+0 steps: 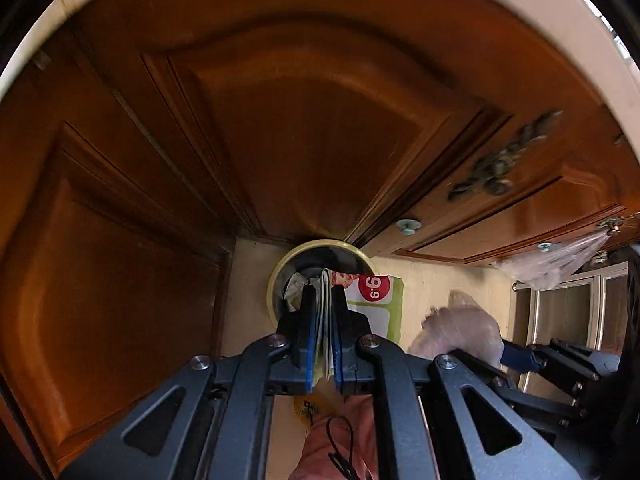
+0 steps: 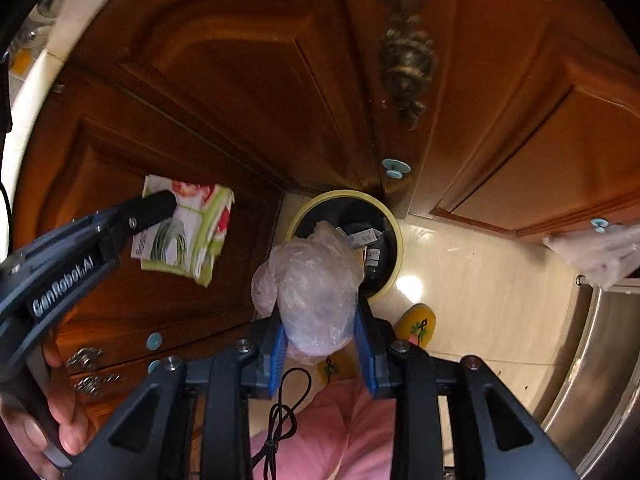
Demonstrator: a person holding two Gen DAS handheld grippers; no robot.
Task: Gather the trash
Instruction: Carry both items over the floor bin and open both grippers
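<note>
- Left gripper (image 1: 323, 300): closed on flyer (image 1: 374, 300), above bin (image 1: 276, 276).
- Right gripper (image 2: 320, 344): clamped on bag (image 2: 316, 292), beside bin.
- Bin holds some trash; both items not yet dropped.

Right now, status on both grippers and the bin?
Left gripper shut on flyer. Right gripper shut on plastic bag. Bin below, open, part full. Nothing blocking.

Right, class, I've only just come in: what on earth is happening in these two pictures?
A person is collecting trash with a claw in each hand. The left claw is shut on a folded printed leaflet, and the right claw is shut on a crumpled clear plastic bag. Both are held above a yellow-rimmed bin on the floor by wooden cabinets; nothing has been released yet.
</note>
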